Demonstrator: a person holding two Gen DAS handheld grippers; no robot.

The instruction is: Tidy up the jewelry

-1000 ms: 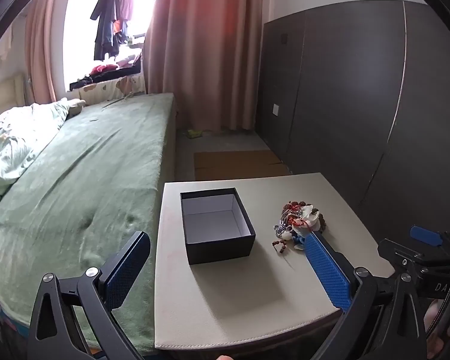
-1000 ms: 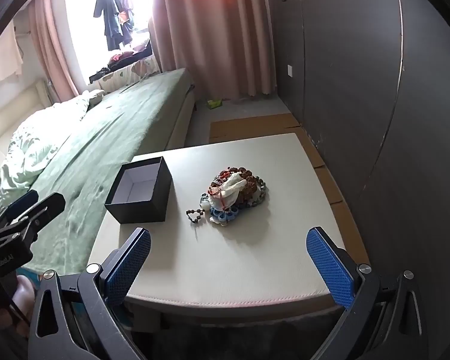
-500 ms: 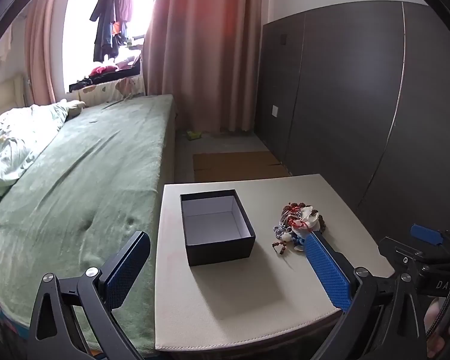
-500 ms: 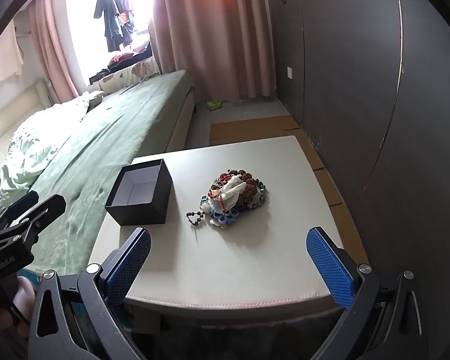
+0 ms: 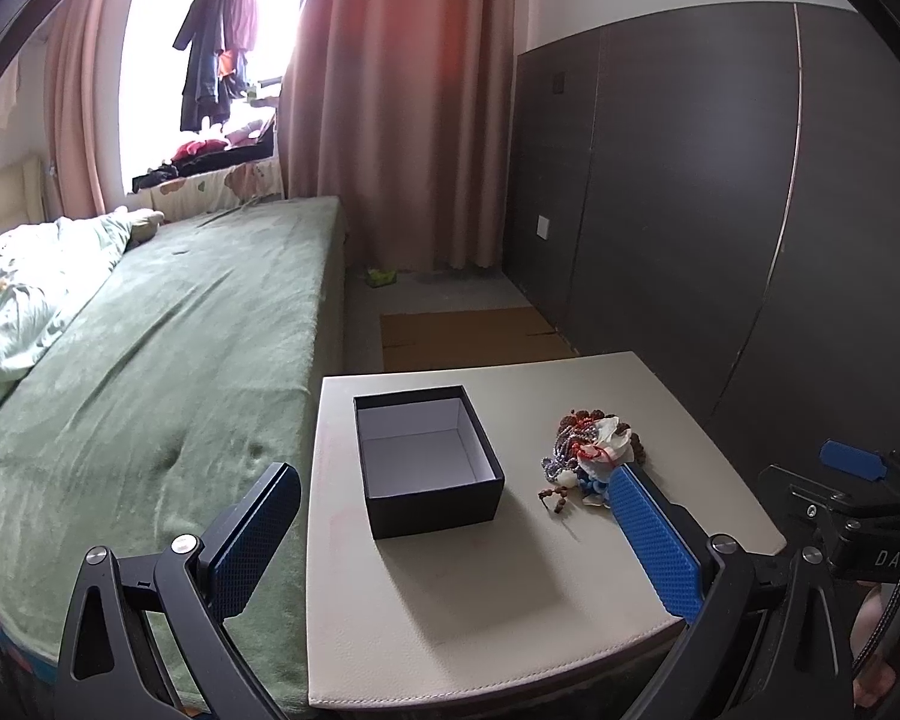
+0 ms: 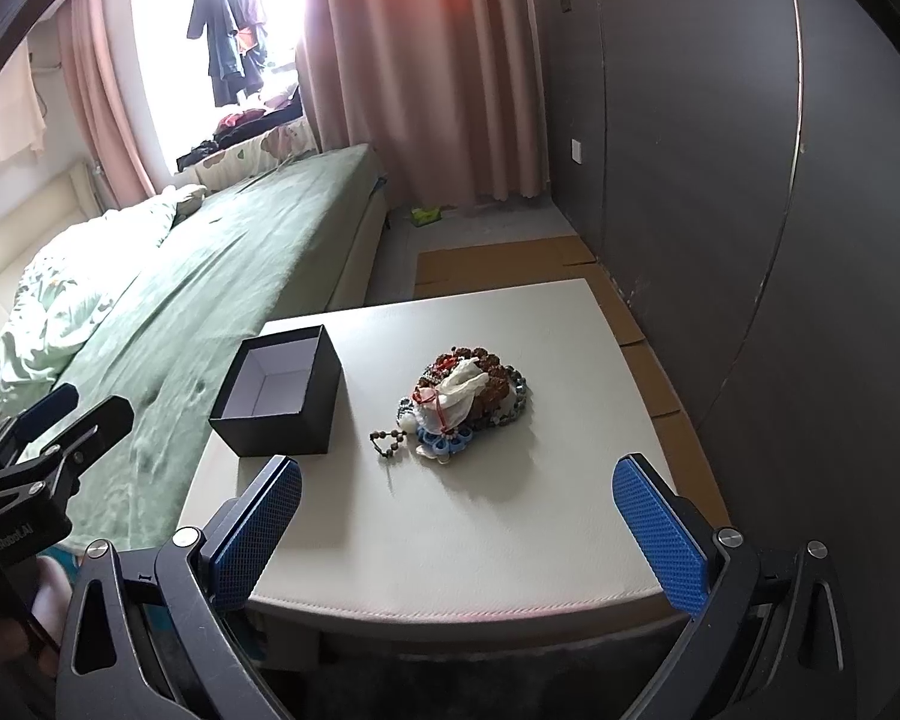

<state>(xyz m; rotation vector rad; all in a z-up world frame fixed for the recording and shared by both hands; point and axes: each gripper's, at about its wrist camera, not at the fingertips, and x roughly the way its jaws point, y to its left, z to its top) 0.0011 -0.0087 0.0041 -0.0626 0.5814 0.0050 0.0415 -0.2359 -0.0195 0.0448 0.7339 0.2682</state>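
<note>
Now, left gripper (image 5: 450,534): jaws wide apart, holding nothing.
Right gripper (image 6: 457,528): the same.
Jewelry pile (image 6: 465,399): beside black box (image 6: 279,399) on table (image 6: 510,516).

A black box (image 6: 282,396) with a white lining is seen at centre left, a beige table (image 6: 510,528), a green bedspread (image 5: 168,348) at left, pink curtains (image 5: 390,108) above, and blue cross-hatched fingertips (image 6: 258,534) below.
</note>
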